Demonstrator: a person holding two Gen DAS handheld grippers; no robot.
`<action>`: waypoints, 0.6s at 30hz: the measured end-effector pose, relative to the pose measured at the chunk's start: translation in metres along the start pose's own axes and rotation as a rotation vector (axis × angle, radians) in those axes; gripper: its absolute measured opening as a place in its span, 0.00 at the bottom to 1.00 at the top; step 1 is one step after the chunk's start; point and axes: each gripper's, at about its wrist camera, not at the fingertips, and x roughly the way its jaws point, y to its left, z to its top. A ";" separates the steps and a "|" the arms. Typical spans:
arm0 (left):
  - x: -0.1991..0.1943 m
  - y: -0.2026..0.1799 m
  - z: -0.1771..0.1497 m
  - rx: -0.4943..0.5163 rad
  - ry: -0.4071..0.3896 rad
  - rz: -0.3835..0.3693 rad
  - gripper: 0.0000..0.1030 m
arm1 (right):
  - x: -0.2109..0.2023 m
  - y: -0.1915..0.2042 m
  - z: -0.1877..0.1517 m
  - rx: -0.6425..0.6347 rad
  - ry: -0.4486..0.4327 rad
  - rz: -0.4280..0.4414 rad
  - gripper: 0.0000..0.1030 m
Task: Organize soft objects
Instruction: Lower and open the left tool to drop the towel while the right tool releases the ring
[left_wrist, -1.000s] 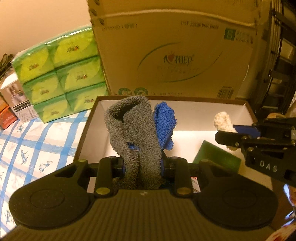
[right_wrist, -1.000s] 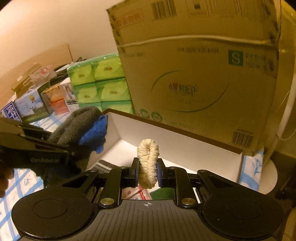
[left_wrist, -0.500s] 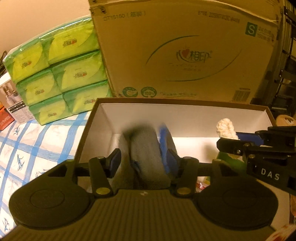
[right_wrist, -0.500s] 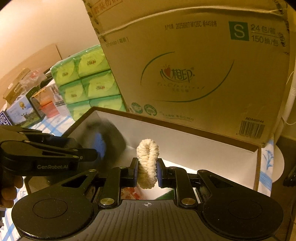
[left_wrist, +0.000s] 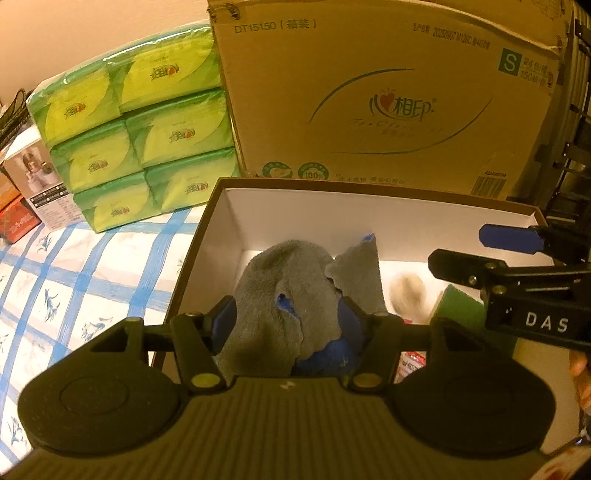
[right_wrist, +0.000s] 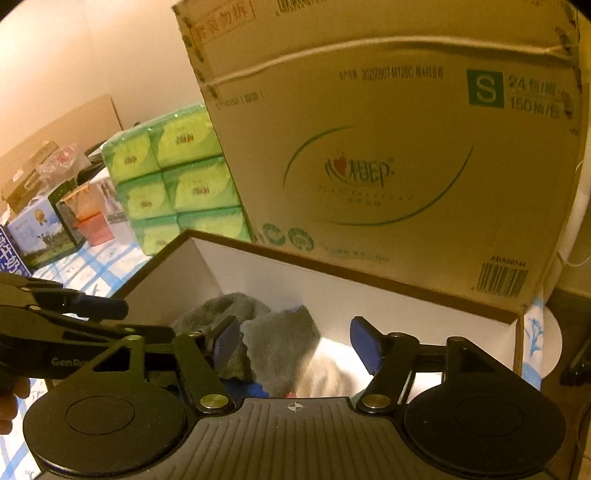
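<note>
Left wrist view is showing both grippers, left gripper (left_wrist: 286, 325) and right gripper (left_wrist: 480, 251), opening above the box (left_wrist: 332, 184), the grey towel (left_wrist: 288, 288) and cream piece (left_wrist: 408, 290) already dropping inside.

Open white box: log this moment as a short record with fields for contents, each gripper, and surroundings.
container: open white box with brown rim
contents: grey towel over blue cloth; blurred cream item; green item
left gripper: jaws opening, towel between them, pads not pressing
right gripper: jaws opening, nothing gripped
behind box: cardboard carton, green tissue packs
</note>
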 end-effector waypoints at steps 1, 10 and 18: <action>-0.003 0.001 -0.002 -0.004 -0.002 0.001 0.57 | -0.001 0.001 0.000 -0.005 0.001 -0.001 0.66; -0.050 0.009 -0.027 -0.025 -0.024 -0.022 0.57 | -0.042 0.000 -0.013 -0.020 0.001 0.015 0.66; -0.117 0.020 -0.072 -0.109 -0.074 -0.041 0.58 | -0.104 0.016 -0.033 -0.042 -0.050 0.065 0.66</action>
